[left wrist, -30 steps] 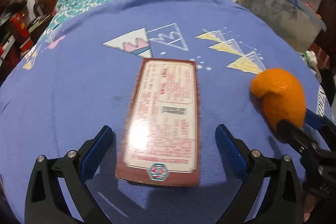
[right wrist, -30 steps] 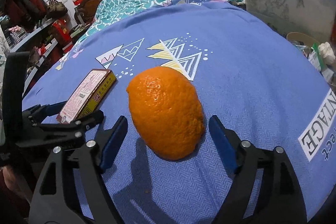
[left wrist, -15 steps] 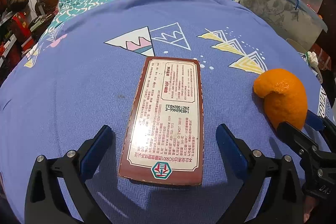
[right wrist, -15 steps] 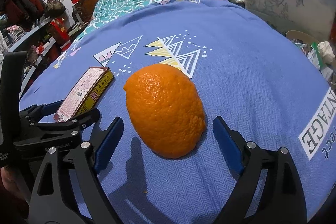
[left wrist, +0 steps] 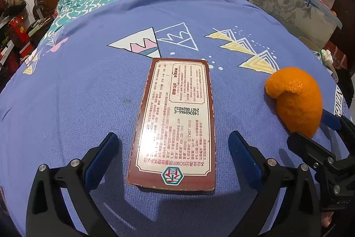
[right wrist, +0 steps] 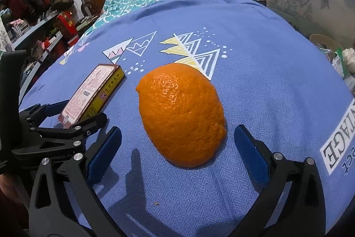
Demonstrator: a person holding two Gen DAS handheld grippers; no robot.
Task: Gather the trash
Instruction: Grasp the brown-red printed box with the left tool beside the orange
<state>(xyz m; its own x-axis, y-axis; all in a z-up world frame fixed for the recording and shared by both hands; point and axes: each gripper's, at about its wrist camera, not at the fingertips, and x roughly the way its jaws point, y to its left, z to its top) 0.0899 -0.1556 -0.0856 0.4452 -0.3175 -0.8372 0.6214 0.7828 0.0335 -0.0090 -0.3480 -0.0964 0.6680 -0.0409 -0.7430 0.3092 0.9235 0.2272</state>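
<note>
Two pieces of trash are seen on the blue bedspread [left wrist: 77,103]: a flat box [left wrist: 175,126] framed by the open left claw [left wrist: 173,148], untouched, and orange peel [right wrist: 180,114] between the right claw's [right wrist: 177,146] opening jaws, untouched.

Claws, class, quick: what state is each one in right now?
Left claw: open, straddling the flat box, not gripping it.
Right claw: opening, jaws clear of the orange peel between them.
</note>
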